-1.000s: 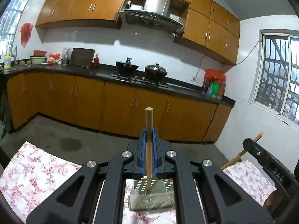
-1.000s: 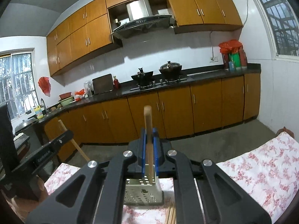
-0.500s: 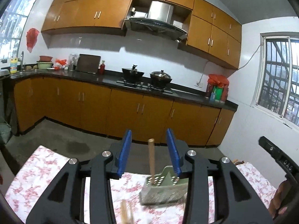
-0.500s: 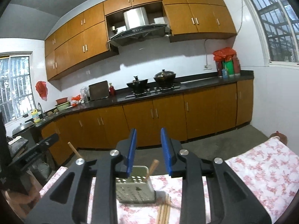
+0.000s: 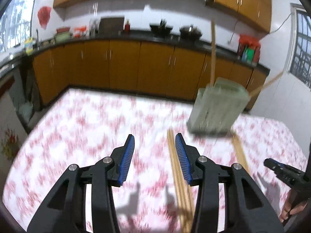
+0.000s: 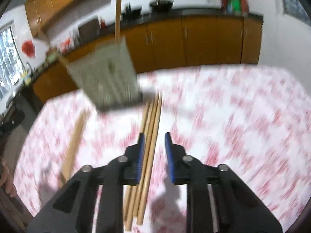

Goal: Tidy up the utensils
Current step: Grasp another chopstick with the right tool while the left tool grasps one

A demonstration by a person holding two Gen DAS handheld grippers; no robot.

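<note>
Left tool: jaws spread, just opened further, empty; a chopstick bundle lies on the floral-clothed desk beside its right jaw.

Right tool: jaws narrowly apart, just closing, pinching nothing; chopsticks lie under the gap.

Perforated utensil holder: upright on the desk, two sticks inside.

Frames blurred.

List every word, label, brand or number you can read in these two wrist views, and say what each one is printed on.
None can be read.
Right gripper body, seen in the left wrist view: pale lettering, too blurred to read.
Green packet on the counter: any print is smeared by motion blur.
Utensil holder, chopsticks, tablecloth: no text visible.
</note>
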